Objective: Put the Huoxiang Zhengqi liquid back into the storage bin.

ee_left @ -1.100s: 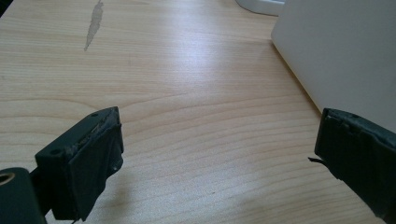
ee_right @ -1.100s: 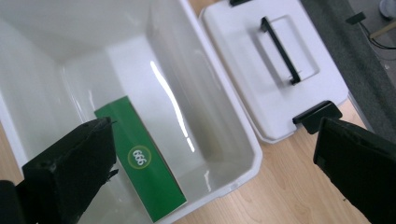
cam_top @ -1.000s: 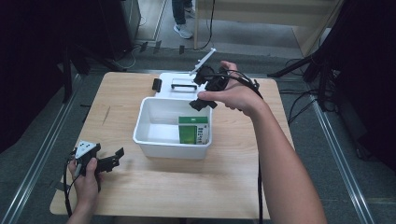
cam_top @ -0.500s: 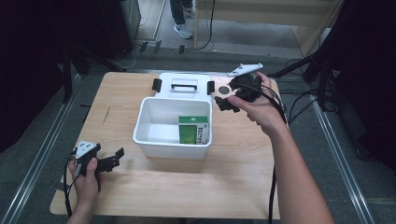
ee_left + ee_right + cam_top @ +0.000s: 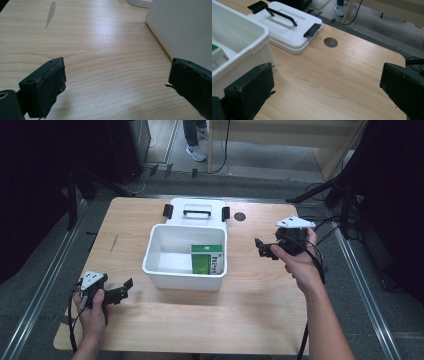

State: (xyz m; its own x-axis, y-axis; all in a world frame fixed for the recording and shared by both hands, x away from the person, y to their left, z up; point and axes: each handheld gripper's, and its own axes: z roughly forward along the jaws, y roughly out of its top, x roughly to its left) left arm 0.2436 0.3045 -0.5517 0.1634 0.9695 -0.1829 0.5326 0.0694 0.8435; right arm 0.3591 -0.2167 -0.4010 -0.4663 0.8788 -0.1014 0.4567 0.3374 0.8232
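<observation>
A white plastic bin (image 5: 184,271) stands open at the table's middle with a green box (image 5: 206,259) upright in its right half. Its white lid (image 5: 196,212), with a black handle and two black clips, lies flat just behind it. My right gripper (image 5: 263,248) is held open to the right of the bin, above bare wood, with nothing between its jaws. My left gripper (image 5: 126,289) rests open near the table's front left corner, a little left of the bin's front wall. In the right gripper view the bin (image 5: 242,40) and the lid (image 5: 287,27) show to the left.
The wooden table (image 5: 235,315) has a round cable hole (image 5: 240,216) right of the lid and a grey smear (image 5: 116,242) on its left side. Cables trail off the right edge. Dark stands and a person's feet are on the floor beyond the table.
My right gripper has drawn away from above the lid and bin, moving right and toward the front, and now hovers over bare table. The left gripper has stayed put.
</observation>
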